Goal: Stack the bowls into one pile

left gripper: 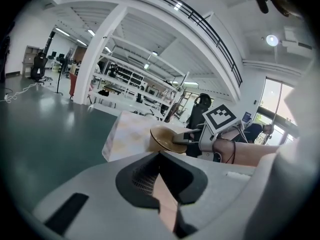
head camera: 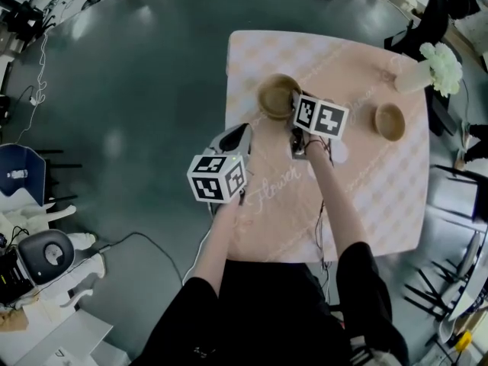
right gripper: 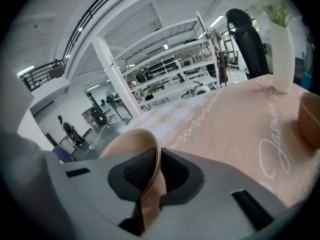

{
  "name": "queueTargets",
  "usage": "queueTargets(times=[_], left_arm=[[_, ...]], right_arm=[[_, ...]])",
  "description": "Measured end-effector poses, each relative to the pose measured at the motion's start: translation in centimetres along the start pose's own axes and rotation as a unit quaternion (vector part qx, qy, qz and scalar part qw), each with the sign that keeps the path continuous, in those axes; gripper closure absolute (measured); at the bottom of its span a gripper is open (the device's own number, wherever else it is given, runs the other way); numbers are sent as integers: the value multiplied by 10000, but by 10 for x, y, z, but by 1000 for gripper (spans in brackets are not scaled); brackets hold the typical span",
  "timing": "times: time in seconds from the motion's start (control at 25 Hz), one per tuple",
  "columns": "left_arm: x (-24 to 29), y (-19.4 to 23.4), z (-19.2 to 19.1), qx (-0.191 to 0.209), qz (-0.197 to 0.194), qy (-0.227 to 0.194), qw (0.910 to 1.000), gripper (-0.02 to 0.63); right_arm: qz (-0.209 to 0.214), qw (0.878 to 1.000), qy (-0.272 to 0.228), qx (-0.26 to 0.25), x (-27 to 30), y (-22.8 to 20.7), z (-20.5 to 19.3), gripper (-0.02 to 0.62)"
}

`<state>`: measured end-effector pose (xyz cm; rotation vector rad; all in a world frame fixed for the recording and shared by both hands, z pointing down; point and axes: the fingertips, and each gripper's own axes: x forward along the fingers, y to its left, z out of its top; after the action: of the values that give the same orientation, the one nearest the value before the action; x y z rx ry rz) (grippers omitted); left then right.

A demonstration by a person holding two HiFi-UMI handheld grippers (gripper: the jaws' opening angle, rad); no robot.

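Note:
A tan bowl [head camera: 276,96] sits at the far left of the pink tablecloth [head camera: 366,197]. My right gripper [head camera: 292,105] is shut on its near right rim. In the right gripper view the thin rim [right gripper: 150,154] runs between the dark pads. The left gripper view shows the same bowl [left gripper: 165,138] tilted in that grip. A second tan bowl [head camera: 390,120] [right gripper: 311,119] stands apart to the right. My left gripper [head camera: 242,132] hovers at the table's left edge, short of the held bowl. Its jaws [left gripper: 160,156] meet at the tips with nothing held.
A white vase of pale flowers [head camera: 431,69] [right gripper: 281,44] stands at the table's far right corner. Dark green floor surrounds the table. Chairs and equipment [head camera: 457,197] crowd the right side, and a cable [head camera: 152,239] trails on the floor at left.

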<state>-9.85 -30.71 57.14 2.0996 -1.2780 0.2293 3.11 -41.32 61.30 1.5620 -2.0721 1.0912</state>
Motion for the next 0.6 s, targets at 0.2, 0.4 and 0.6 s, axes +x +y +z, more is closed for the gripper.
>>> queueTargets(times=[0.2,0.4,0.6], left_arm=[[0,-1,0,35,-63,46,10000,609],[0,0,2,100,-92,27,9999,608],[4,-10,1,232,-149,62,9996,609]], right_arm=[[-97,9999,-48,70,-1,0,0,580],[-56,9994,-151,310,-6,-3,0,583],[26,9984,-404,404,-20,-6,10,583]])
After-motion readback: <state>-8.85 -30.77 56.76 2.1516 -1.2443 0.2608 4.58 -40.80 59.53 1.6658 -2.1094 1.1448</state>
